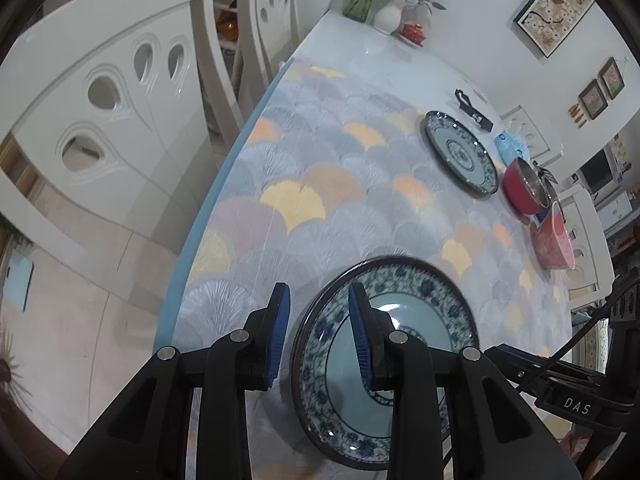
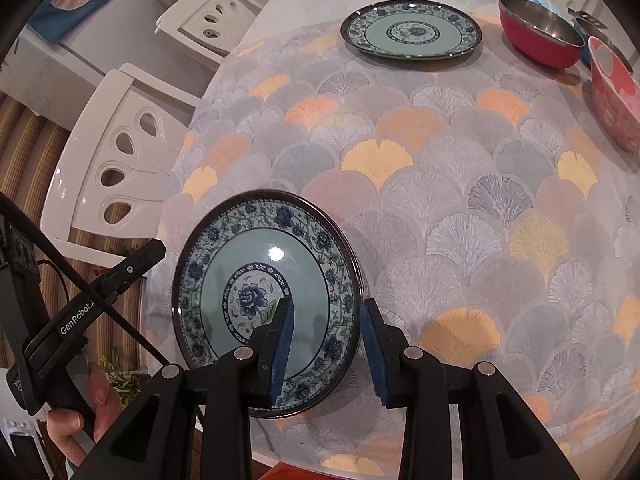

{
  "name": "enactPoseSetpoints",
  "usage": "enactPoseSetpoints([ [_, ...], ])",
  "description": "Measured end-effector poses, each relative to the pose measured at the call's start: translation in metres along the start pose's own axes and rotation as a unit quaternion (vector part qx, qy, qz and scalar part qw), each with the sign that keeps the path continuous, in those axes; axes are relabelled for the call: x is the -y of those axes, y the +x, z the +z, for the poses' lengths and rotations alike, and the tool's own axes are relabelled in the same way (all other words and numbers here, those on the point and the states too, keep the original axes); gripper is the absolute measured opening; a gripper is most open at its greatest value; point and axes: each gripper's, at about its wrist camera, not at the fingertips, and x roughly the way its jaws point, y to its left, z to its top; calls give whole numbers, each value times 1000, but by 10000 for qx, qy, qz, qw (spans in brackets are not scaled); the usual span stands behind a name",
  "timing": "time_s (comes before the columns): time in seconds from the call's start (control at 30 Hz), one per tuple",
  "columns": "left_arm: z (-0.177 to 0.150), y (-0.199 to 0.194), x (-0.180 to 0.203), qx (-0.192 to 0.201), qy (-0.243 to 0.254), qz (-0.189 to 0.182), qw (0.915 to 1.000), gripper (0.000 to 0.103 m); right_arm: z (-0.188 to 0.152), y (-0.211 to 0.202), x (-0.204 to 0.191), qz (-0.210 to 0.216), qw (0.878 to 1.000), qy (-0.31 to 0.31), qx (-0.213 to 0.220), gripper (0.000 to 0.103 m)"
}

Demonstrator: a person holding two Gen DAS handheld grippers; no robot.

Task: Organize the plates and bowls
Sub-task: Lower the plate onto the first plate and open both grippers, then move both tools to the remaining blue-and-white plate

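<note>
At lower centre, a glossy round floral plate [image 2: 266,300] sits rim-straddled by both part-open, non-gripping grippers: left gripper [image 1: 318,334], right gripper [image 2: 326,346]; a red bowl [image 2: 540,36] lies upper right.

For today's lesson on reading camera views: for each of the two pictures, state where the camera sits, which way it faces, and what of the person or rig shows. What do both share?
Left wrist: on the left gripper, facing down its fingers over the near plate; the right gripper's body shows at the right edge.
Right wrist: on the right gripper, facing down at the near plate; the left hand shows.
Shared: near plate, far plate, red bowl, tablecloth.
</note>
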Motion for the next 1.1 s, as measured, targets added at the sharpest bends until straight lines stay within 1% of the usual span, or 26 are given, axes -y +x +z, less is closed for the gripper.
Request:
enactPoseSetpoints([
  [0.23,16,-19,22,246,253,-82,9993,27,11,-14,-5,61,9999,2,136,34],
  [0.43,40,-47,56,595,645,-97,9961,27,28,-43,-13,10,9989,-120,458,34],
  [0.47,44,-50,59,633,676,-116,9956,27,32,-50,-15,-20,9984,-155,538,34],
  [0.53,53,-58,69,748,773,-181,9940,27,37,-62,-17,-94,9973,-225,696,39],
  [0.67,73,-73,91,976,1012,-303,9896,27,51,-92,-22,-346,9921,-390,1139,46],
  [0.73,85,-79,102,1092,1132,-382,9868,27,57,-105,-24,-481,9884,-477,1359,53],
  [0.87,104,-86,122,1264,1335,-522,9816,27,73,-130,-26,-672,9806,-572,1752,53],
  [1.0,124,-88,143,1389,1609,-611,9752,28,90,-144,-26,-727,9759,-552,1984,54],
  [1.1,137,-87,155,1443,1773,-666,9712,32,105,-150,-22,-747,9735,-483,2109,54],
])
